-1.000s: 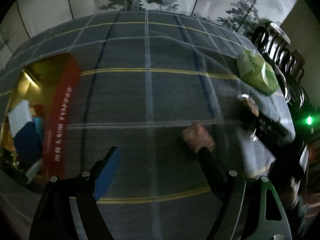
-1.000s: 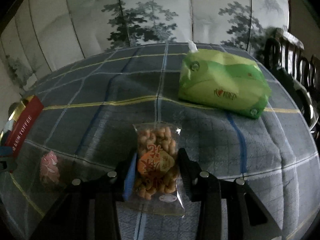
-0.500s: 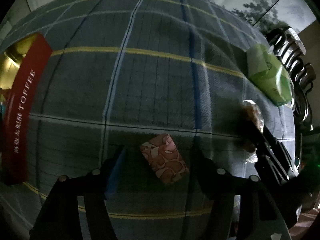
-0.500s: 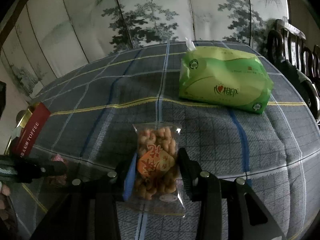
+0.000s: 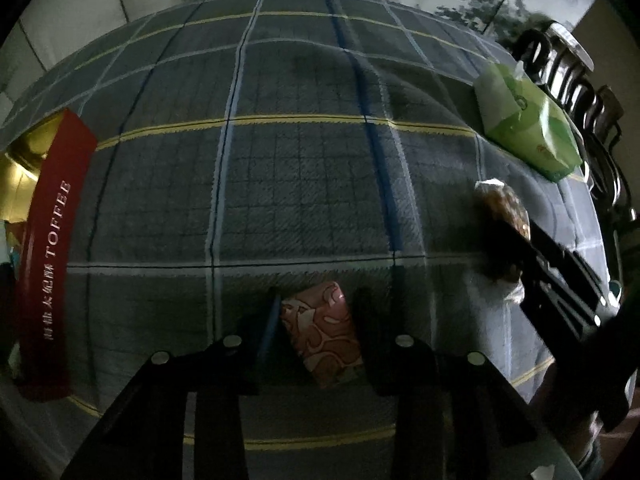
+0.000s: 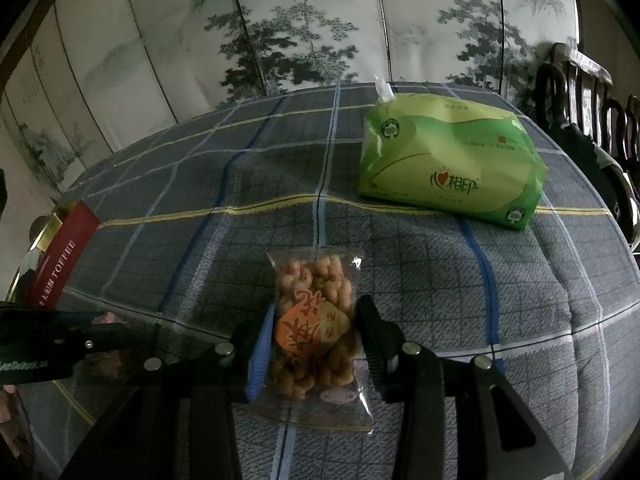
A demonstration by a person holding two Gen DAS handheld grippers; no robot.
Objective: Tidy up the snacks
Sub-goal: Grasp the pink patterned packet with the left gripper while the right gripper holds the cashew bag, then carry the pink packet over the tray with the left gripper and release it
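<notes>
Red card forms the near wall of the toffee box (image 5: 50,256) at the far left of the plaid tablecloth (image 5: 304,184). Its gold-lined interior is open at the top; something pale and blue shows inside, too dim to identify. Judged from the task, this box is the likely destination for the snacks.

Next to the right, the left gripper (image 5: 316,316) points steeply down at the cloth. Its jaws have just been closing, and the pink patterned packet (image 5: 320,336) now sits between them with both pads against its sides. The packet is still on the cloth.

Procedure for the step in hand:
1. Confirm both pads bear on the packet body, not only on its crimped edge.
2. Lift straight up before travelling sideways, so the wrapper does not drag on the cloth.
3. Keep the grip light; the wrapper is soft and is likely to crush or slip.

Further right, the right gripper (image 6: 316,332) is narrowly set and clamps the clear bag of fried snacks (image 6: 314,320) by its sides, just above or on the cloth; which cannot be told. Hold it steady until the left hand is clear, as both packets go to the same side.

At the far right lies the green tissue pack (image 6: 452,164), one tissue protruding, well apart from both grippers. It is not a snack; leave it.
</notes>
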